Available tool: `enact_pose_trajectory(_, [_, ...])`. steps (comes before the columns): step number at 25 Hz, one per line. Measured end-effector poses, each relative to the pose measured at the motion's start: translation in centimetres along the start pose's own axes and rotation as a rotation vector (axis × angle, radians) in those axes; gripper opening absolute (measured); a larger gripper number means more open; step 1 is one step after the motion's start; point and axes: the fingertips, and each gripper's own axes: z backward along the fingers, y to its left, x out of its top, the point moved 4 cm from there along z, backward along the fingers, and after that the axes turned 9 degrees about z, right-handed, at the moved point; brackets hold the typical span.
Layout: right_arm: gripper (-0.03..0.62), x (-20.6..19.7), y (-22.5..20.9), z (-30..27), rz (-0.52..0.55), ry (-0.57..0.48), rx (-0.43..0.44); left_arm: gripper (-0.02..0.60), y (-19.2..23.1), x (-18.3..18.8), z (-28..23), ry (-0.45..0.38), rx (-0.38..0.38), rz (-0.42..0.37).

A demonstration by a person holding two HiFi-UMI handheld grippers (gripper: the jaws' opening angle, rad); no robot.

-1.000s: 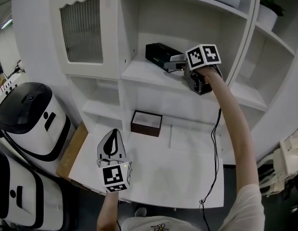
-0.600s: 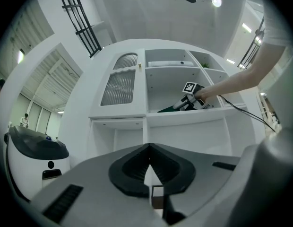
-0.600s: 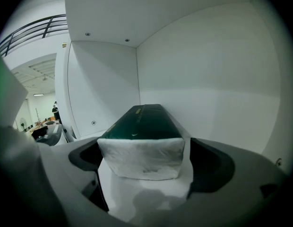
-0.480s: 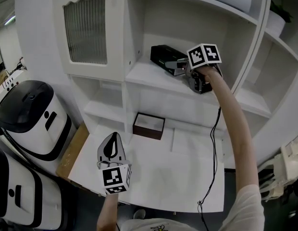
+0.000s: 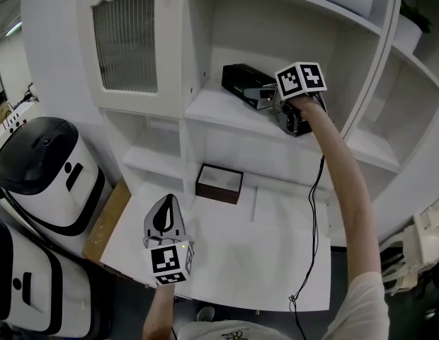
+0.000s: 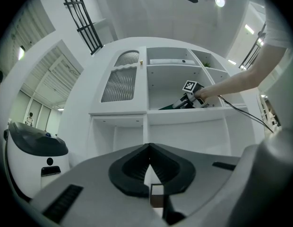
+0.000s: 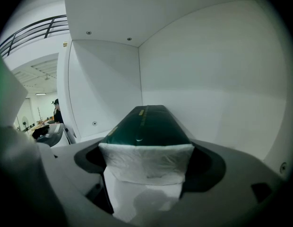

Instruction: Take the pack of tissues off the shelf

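The pack of tissues [image 5: 239,78], dark green with a white end, lies on the middle shelf [image 5: 212,110] of the white cabinet. My right gripper [image 5: 259,95] reaches in from the right, and its jaws are closing on the pack's near end. In the right gripper view the white end of the pack [image 7: 145,161] fills the gap of the right gripper [image 7: 146,167] and touches both pads. My left gripper [image 5: 166,204] hovers low over the white counter, shut and empty; its pads meet in the left gripper view [image 6: 149,150].
A small brown open box [image 5: 218,182] sits on the counter [image 5: 276,246] under the shelf. A closed cabinet door [image 5: 127,41] stands left of the pack. Black-and-white appliances [image 5: 49,168] stand at the far left. A black cable [image 5: 315,218] hangs below my right arm.
The right gripper has pushed a little deeper along the pack and its jaws have narrowed onto it. The left gripper has hardly moved.
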Motion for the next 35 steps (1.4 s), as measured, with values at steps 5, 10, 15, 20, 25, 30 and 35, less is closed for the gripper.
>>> enact_pose_trajectory(5, [0.462,0.0,0.1,0.1,-0.017,-0.002,-0.02,0.0,0.2,0.3,0.3,0.001,0.007,-0.017])
enact_pose_trajectory(10, [0.453,0.6,0.1,0.5,-0.049,-0.028,-0.043,0.0,0.8,1.1,0.8,-0.016,0.019,0.007])
enact_pose_trajectory(15, [0.453,1.4,1.0,2.8,0.005,-0.11,-0.108,0.0,0.8,2.0,1.4,-0.034,0.014,0.019])
enact_pose_trajectory(20, [0.453,2.2,4.3,7.1,0.137,-0.233,-0.158,0.0,-0.2,3.4,1.8,-0.059,-0.006,0.007])
enact_pose_trajectory(25, [0.453,1.1,7.9,11.3,0.216,-0.355,-0.211,0.0,-2.2,4.5,2.5,-0.086,-0.044,-0.022])
enact_pose_trajectory(30, [0.452,-1.7,11.9,15.6,0.287,-0.518,-0.298,0.0,-3.8,5.6,3.8,-0.115,-0.059,-0.079])
enact_pose_trajectory(35, [0.453,-6.0,16.1,19.1,0.408,-0.676,-0.447,0.0,-5.2,6.3,5.0,-0.146,-0.064,-0.107])
